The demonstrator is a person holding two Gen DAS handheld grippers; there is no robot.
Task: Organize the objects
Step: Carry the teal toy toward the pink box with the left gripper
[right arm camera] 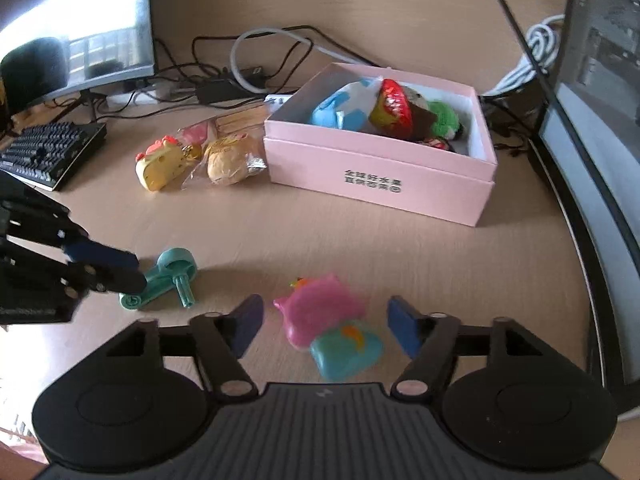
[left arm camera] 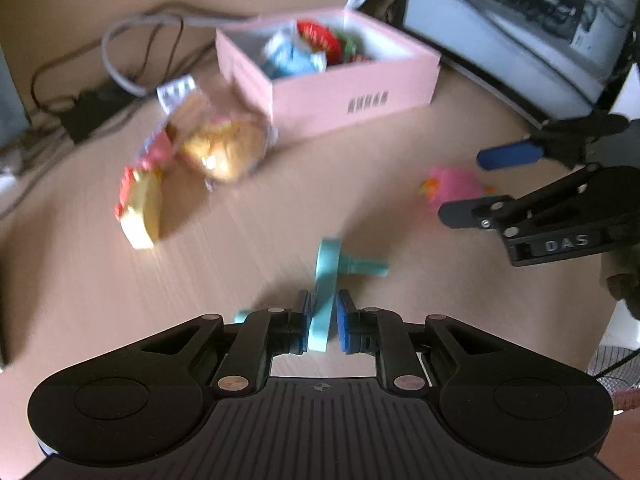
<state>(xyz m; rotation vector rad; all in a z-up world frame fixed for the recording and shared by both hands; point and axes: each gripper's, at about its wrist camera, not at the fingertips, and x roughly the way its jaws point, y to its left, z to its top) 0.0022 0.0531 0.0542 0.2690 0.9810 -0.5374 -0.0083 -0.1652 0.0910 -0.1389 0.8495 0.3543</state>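
Left gripper [left arm camera: 323, 322] clamps teal toy [left arm camera: 326, 300]; right gripper [right arm camera: 325, 326] wide open.

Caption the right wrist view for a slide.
Open right gripper straddles a pink-and-teal toy on the desk, pink box of toys beyond.

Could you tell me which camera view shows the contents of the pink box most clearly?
The right wrist view: it looks down into the pink box, sharply showing a blue toy, a red item and a green one. The left wrist view shows the box farther off and blurred.
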